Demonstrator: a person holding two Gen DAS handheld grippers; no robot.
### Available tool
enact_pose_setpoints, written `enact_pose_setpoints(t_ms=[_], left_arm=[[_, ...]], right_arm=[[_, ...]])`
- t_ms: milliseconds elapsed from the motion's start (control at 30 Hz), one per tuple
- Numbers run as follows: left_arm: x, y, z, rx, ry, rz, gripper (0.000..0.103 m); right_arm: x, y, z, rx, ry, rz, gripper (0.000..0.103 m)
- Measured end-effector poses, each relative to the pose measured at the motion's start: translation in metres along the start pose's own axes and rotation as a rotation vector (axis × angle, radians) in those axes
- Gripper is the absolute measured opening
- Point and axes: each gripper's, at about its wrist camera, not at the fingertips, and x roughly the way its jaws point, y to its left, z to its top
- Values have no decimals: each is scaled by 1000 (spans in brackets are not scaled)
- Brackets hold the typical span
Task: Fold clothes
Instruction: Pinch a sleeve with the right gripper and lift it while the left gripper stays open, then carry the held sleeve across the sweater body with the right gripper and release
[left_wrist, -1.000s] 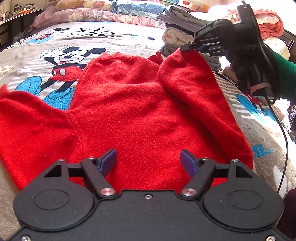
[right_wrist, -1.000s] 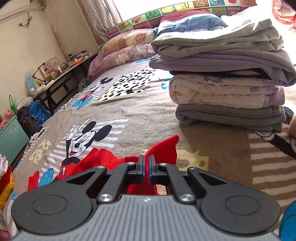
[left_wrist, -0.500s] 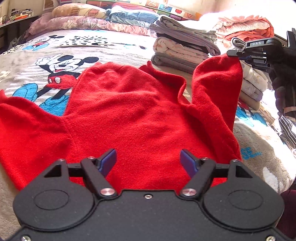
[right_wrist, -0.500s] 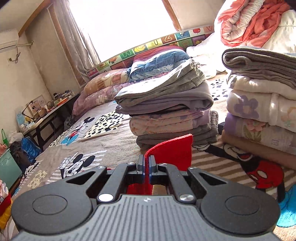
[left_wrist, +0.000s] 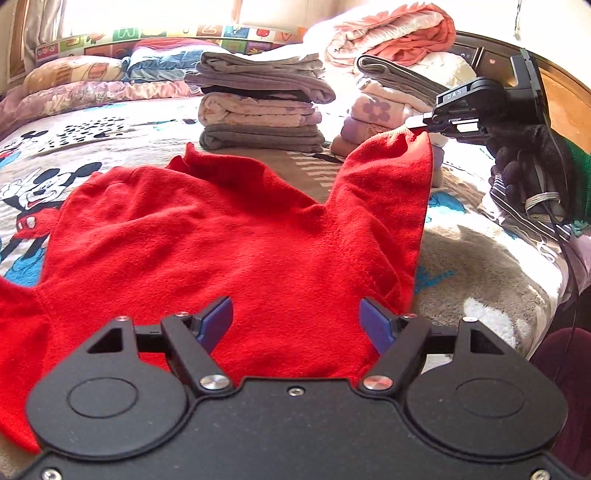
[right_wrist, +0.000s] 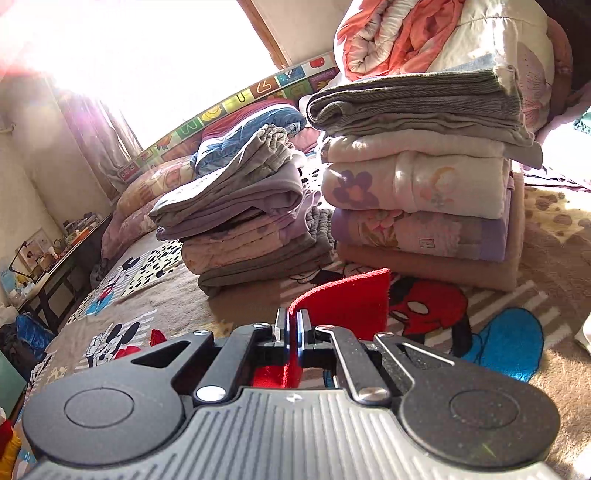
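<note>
Two folded fabric stacks (left_wrist: 260, 110) sit at twelve o'clock; red knit sweater (left_wrist: 207, 236) lies unfolded, right gripper (right_wrist: 291, 330) pinching its sleeve, left gripper (left_wrist: 297, 325) spread.

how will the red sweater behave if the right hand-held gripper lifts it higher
Probably floppy: the red sweater drapes from the right hand-held gripper. Its fuzzy knit likely grips the bedspread, dragging rather than sliding.

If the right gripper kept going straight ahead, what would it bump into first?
Probably the taller pile of folded blankets. The right gripper, shut on the red sweater's sleeve, points about there, though depth is unclear.
</note>
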Motion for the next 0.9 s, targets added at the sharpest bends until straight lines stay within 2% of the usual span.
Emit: enact_pose_setpoints(t_ms=[233, 333, 433, 500, 533, 667, 767, 900], left_arm=[[4, -27, -3, 109, -10, -59, 75], [6, -39, -7, 170, -13, -83, 75], [9, -51, -10, 226, -12, -106, 75], [12, -57, -13, 257, -10, -113, 75], [13, -60, -14, 271, -9, -114, 75], [19, -69, -18, 306, -5, -112, 75], [25, -69, -20, 312, 6, -107, 75], [31, -68, -19, 304, 16, -103, 75]], right_arm=[[-6, -43, -22, 78, 20, -39, 6], [3, -64, -34, 150, 75, -56, 6], [8, -88, -49, 295, 96, -30, 23], [7, -103, -58, 406, 86, 1, 63], [6, -108, -61, 442, 68, 9, 66], [13, -118, -61, 514, 44, 55, 66], [25, -111, -52, 465, 68, 68, 60], [42, -99, -39, 383, 106, 40, 60]])
